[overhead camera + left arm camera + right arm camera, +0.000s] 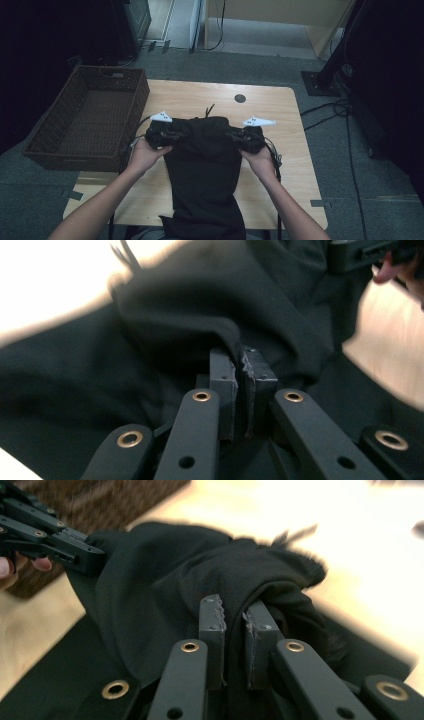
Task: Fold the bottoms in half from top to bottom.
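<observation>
I'm holding a black garment [204,165] with both tools. It is lying down the middle of the wooden table [280,107], with its lower end hanging over the near edge toward me and a short drawstring sticking out at its far end.

I'm pinching its far left corner with the left gripper [176,133]. In the left gripper view that gripper [243,371] has its jaws pressed nearly together, with a fold of black cloth [165,315] clamped between the toothed pads.

I'm pinching the far right corner with the right gripper [231,134]. In the right gripper view the right gripper [234,614] is showing a thin slit between its jaws, with the black cloth [165,580] draping over and running down into it, so it is gripping fabric too. The left gripper [92,557] is also showing at the upper left of that view, biting the opposite corner.

My left hand [145,154] and right hand [260,159] are wrapping the tool bodies, just beside the cloth.

A brown wicker basket [45,145] is sitting at the left edge of the table, apart from the garment. A small dark round spot [240,98] is sitting near the table's far edge.

I'm reading no brand, label or writing anywhere: the garment is plain black, the white plates on top of the tools bear only small dark dots, and the gripper views are blurred.
</observation>
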